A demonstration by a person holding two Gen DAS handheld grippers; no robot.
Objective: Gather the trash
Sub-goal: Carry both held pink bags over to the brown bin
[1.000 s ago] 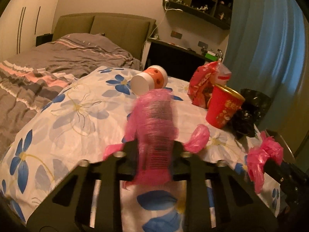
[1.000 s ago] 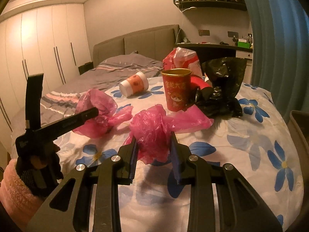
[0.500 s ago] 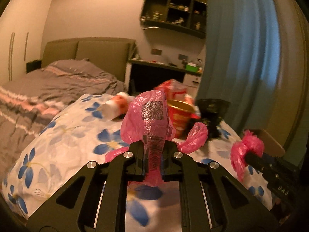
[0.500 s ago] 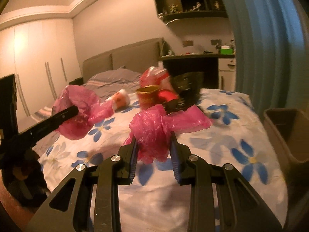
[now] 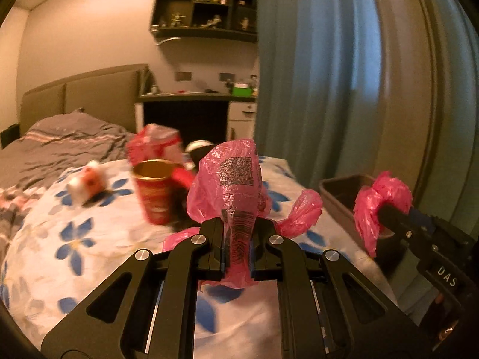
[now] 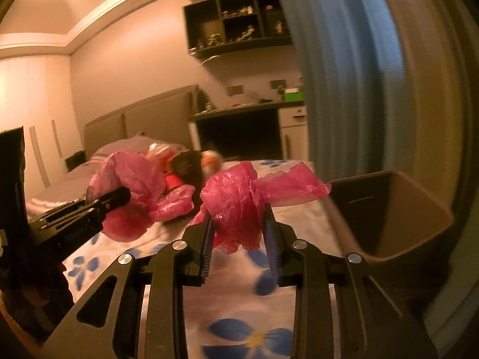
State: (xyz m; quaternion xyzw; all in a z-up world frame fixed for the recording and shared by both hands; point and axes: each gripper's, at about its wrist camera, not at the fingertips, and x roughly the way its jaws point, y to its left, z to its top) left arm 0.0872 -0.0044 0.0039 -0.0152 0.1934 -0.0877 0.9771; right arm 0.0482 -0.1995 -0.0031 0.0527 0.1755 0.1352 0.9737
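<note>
My left gripper [image 5: 238,242] is shut on a crumpled pink plastic bag [image 5: 230,185] printed with a QR code, lifted above the floral bedspread [image 5: 74,239]. My right gripper [image 6: 239,230] is shut on a second pink plastic bag [image 6: 236,206], also off the bed. Each gripper shows in the other's view: the right one with its bag [image 5: 380,206] at the right, the left one with its bag [image 6: 128,197] at the left. A brown trash bin [image 6: 389,209] stands open beside the bed, just right of the right gripper.
On the bed lie a red paper cup [image 5: 154,194], a white cup on its side [image 5: 85,184], a red snack packet [image 5: 155,143] and a black bag [image 6: 188,164]. A blue curtain [image 5: 314,74] hangs right of the bed, a dark desk [image 5: 182,116] behind.
Both grippers have swung to the right and risen slightly with their pink bags. The trash bin has come into view, close to the right gripper. The cups have slid leftward in view.
</note>
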